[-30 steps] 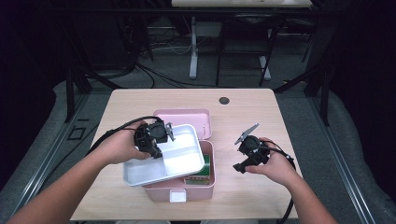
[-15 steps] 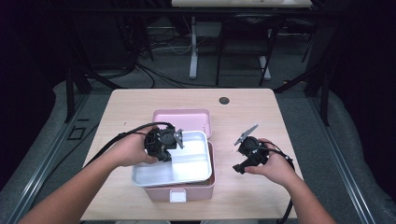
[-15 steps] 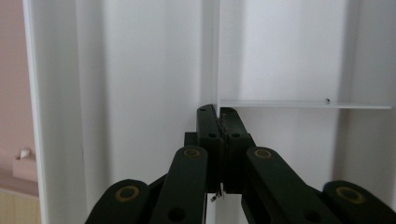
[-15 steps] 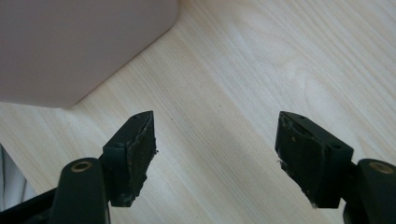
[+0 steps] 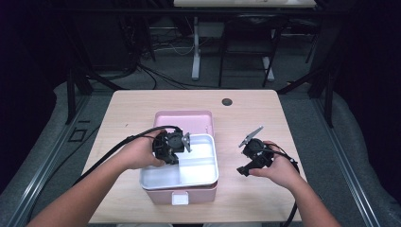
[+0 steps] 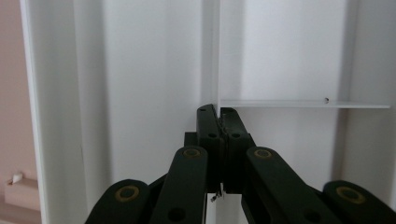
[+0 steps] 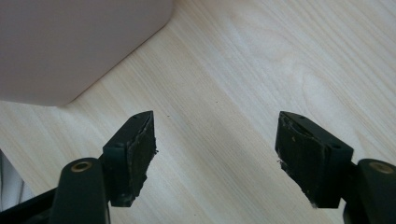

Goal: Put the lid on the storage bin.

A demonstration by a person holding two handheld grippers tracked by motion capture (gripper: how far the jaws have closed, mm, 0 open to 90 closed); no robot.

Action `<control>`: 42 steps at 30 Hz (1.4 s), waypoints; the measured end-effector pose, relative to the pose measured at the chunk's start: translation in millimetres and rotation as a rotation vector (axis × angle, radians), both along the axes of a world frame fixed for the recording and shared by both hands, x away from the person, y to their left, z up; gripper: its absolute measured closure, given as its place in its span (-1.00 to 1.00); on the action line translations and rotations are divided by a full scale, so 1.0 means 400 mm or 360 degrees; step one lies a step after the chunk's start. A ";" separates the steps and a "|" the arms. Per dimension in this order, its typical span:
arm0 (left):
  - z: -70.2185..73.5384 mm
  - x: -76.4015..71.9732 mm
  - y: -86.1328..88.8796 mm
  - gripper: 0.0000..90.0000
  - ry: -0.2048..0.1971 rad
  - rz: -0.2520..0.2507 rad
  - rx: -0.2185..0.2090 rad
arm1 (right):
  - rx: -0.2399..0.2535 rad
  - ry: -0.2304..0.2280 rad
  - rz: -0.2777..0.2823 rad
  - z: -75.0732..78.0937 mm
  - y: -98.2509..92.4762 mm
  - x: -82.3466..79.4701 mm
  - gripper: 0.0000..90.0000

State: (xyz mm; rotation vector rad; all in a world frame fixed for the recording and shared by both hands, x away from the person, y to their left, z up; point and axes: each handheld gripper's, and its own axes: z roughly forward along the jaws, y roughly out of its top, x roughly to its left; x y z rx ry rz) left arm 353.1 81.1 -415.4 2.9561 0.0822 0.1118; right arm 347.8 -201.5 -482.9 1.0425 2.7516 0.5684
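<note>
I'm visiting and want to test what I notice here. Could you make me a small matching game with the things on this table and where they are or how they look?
Things:
1. white tray
2. pink box
3. left gripper
4. right gripper

States:
A. jaws apart over bare wood
B. sits on top of the box
C. pinched on the tray's divider wall
D. lid lies open behind it

Pairs: 1-B, 2-D, 3-C, 4-A

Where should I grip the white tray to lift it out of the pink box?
Probably the thin upright divider wall inside the white tray, coming straight down from above. The left gripper is shut on it there; the tray's rim sits close against the pink box.
</note>
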 end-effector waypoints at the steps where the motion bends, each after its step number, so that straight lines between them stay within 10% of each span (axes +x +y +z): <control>1: -0.003 -0.003 -0.001 0.98 0.0001 -0.0010 -0.0008 | -0.0001 0.0000 0.0000 0.000 0.000 0.000 -0.37; 42: -0.052 -0.005 -0.014 0.95 -0.0031 -0.0075 0.0070 | 0.0026 -0.0018 -0.0088 0.000 0.027 0.043 -0.37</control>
